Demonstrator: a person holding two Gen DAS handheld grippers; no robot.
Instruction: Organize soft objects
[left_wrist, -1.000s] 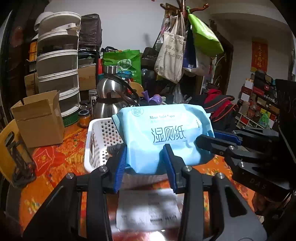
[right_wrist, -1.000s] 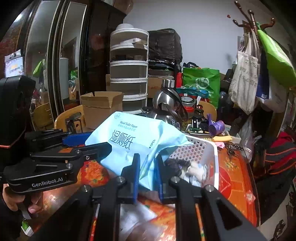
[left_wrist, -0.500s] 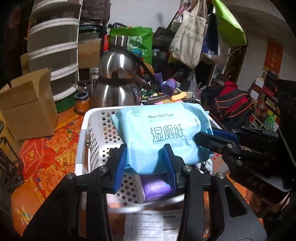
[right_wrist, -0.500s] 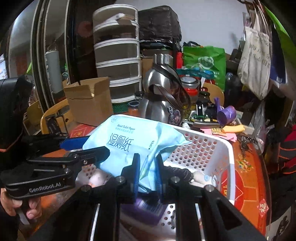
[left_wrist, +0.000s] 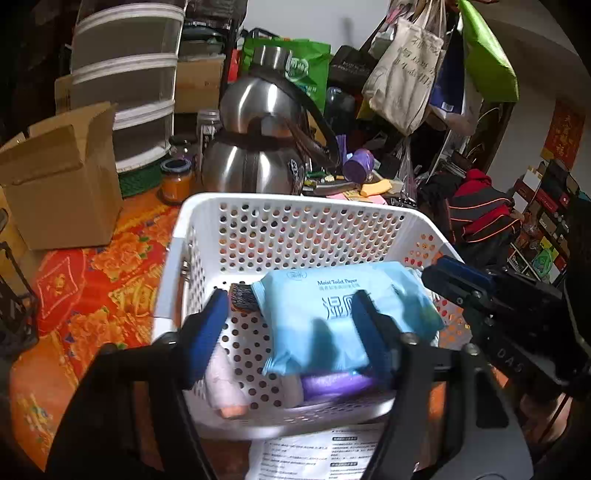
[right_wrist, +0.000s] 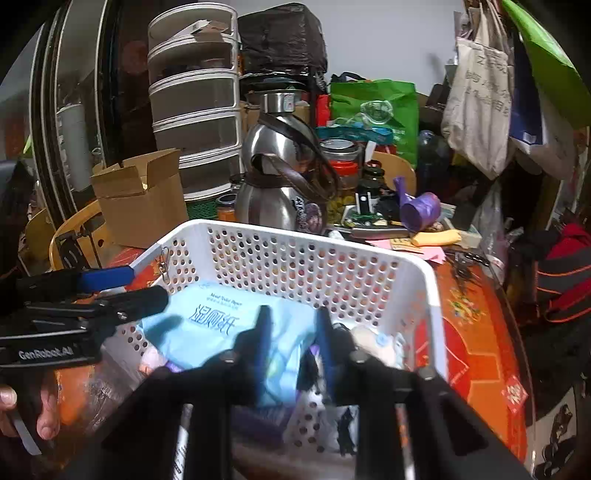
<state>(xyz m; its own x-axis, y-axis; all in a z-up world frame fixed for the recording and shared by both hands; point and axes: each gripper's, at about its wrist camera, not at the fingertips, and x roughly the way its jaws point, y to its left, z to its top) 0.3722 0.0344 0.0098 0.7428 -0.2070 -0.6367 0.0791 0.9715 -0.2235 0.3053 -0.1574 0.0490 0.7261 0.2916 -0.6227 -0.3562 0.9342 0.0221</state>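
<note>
A light blue pack of moist toilet paper (left_wrist: 332, 317) lies inside the white perforated basket (left_wrist: 295, 210), on top of a purple item (left_wrist: 332, 384) and a pinkish roll (left_wrist: 225, 384). My left gripper (left_wrist: 284, 328) is open, its blue pads spread wide over the pack and apart from it. My right gripper (right_wrist: 291, 332) is open with a narrow gap, just above the pack's right end (right_wrist: 236, 332). The right gripper also shows in the left wrist view (left_wrist: 458, 277), and the left gripper in the right wrist view (right_wrist: 110, 288).
A steel kettle (left_wrist: 258, 147) stands just behind the basket. A cardboard box (left_wrist: 62, 177) is at the left and stacked drawers (left_wrist: 125, 81) behind it. A printed sheet (left_wrist: 317, 454) lies before the basket on the orange cloth (left_wrist: 92, 273). Clutter and hanging bags (left_wrist: 406, 66) fill the back right.
Both grippers carried the pack down into the basket and let go of it. The left jaws have spread wide and the right jaws have parted slightly.
</note>
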